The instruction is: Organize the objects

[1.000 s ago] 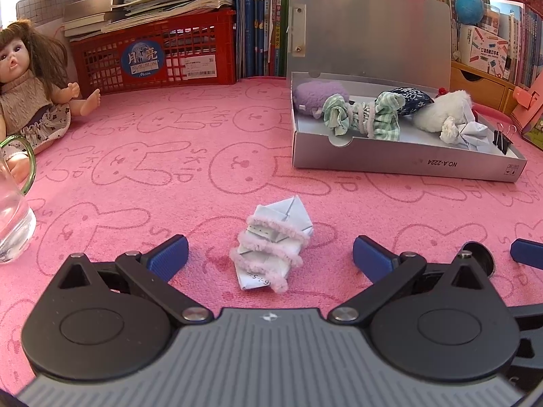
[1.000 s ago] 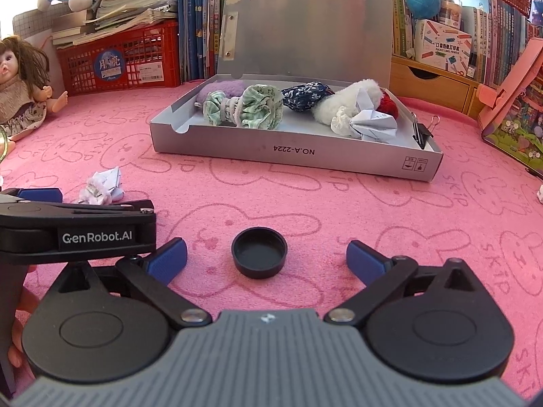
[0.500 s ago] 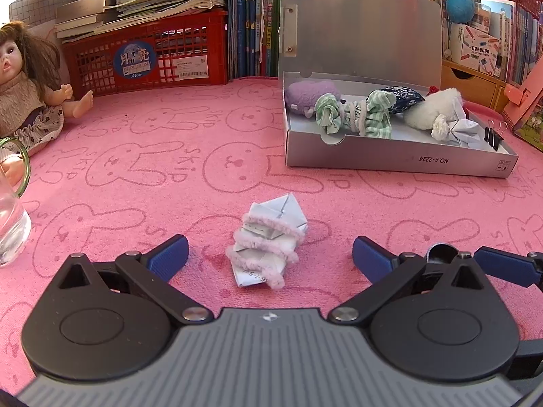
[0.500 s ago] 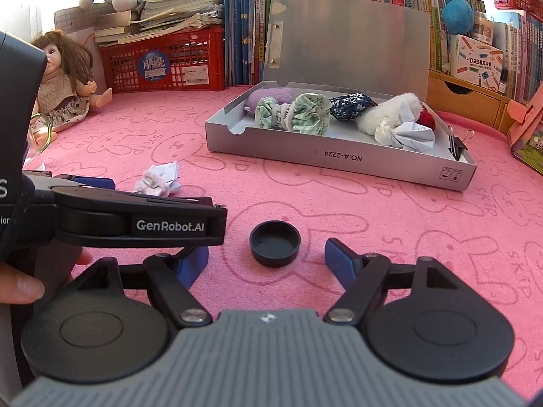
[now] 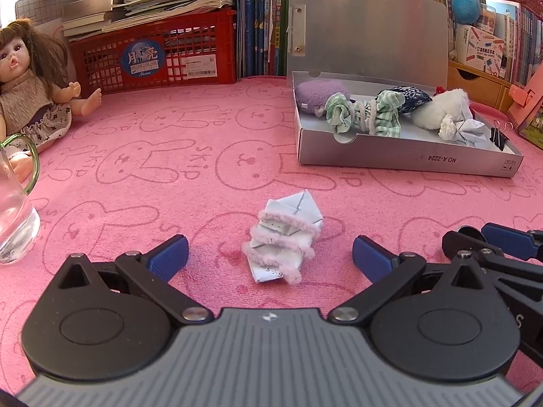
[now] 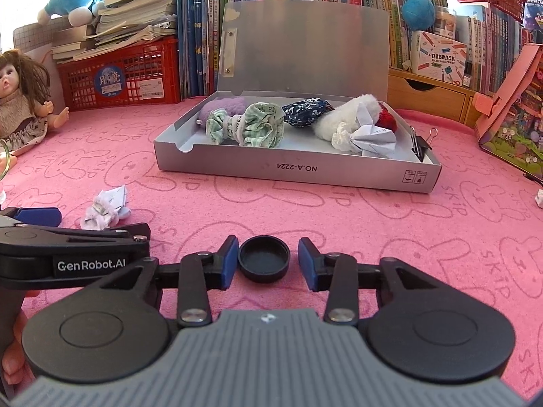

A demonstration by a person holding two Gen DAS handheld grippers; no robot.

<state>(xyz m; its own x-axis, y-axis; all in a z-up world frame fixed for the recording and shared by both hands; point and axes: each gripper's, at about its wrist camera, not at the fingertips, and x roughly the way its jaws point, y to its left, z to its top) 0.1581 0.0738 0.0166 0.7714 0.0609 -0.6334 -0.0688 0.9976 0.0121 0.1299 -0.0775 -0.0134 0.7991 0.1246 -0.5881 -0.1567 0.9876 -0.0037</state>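
Matt black plastic cap (image 6: 264,262) on fuzzy pink cloth (image 6: 339,217).

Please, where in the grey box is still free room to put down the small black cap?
In the grey box, bare floor shows along the front wall, from below the green scrunchie to the folded paper. The back row is crowded. The black cap sits between the right gripper pads.

The shallow grey cardboard box (image 6: 298,172) carries "NO.A-2224" upside down on its front wall. The black gripper body at the left of the right wrist view (image 6: 74,254) reads "GenRobot.AI". The pink bunny-print table mat (image 5: 190,169) repeats "SKIP". A round blue sticker on the red plastic crate (image 5: 143,59) seems to read "Moon" under two Chinese characters.
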